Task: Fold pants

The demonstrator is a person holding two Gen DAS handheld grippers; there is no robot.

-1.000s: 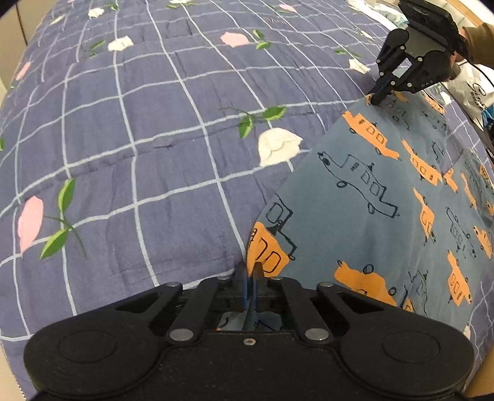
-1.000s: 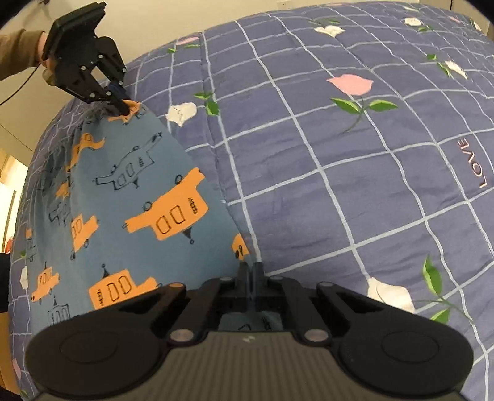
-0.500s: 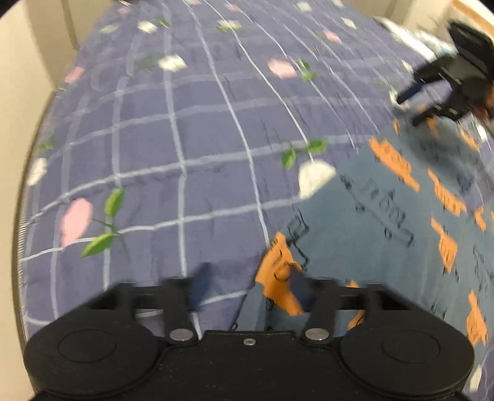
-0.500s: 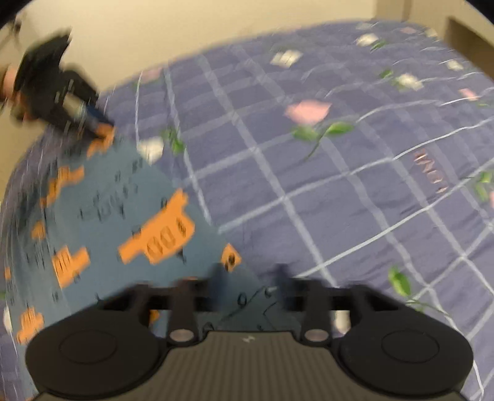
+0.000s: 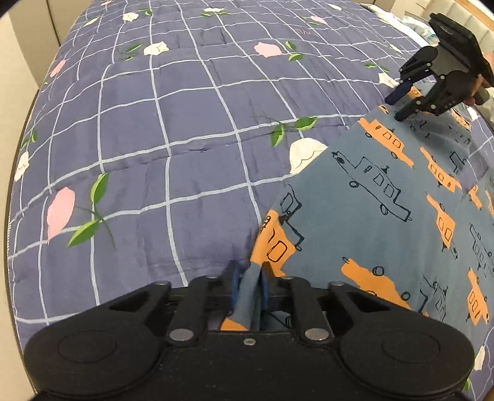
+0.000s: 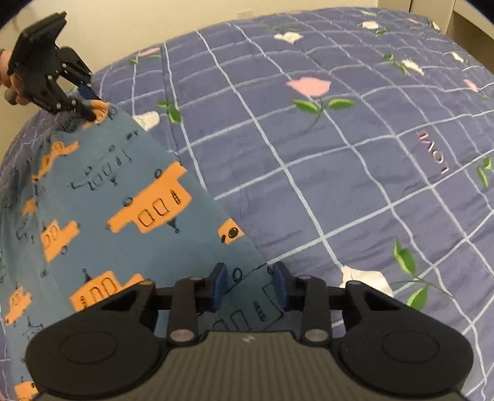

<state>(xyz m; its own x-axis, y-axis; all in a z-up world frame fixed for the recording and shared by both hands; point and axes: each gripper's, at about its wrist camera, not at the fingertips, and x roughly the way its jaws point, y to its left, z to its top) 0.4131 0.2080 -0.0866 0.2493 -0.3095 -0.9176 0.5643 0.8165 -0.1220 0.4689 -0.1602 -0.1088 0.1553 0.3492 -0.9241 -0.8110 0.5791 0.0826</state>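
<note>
Blue pants [image 5: 370,216] with orange vehicle prints lie flat on a purple checked quilt [image 5: 185,138]. My left gripper [image 5: 249,276] sits at the near corner of the pants; its jaws are closing and its blue pads pinch a raised fold of the fabric. In the right wrist view this gripper [image 6: 92,106] is at the far corner of the pants [image 6: 108,246]. My right gripper [image 6: 249,277] is closing too, pads still apart, with the cloth's edge lying between them. From the left wrist view, the right gripper [image 5: 396,106] shows a gap between its fingers.
The quilt [image 6: 339,185] spreads wide beyond the pants, with flower prints and the word LOVE. A beige wall [image 6: 123,24] stands behind the bed. Light-coloured cloth [image 5: 401,18] lies at the far corner. A hand [image 6: 6,77] holds the left gripper.
A second ago both grippers were shut on the pants' corners. Half a second ago both stood wide open. Now the left pinches cloth again and the right has narrowed.
</note>
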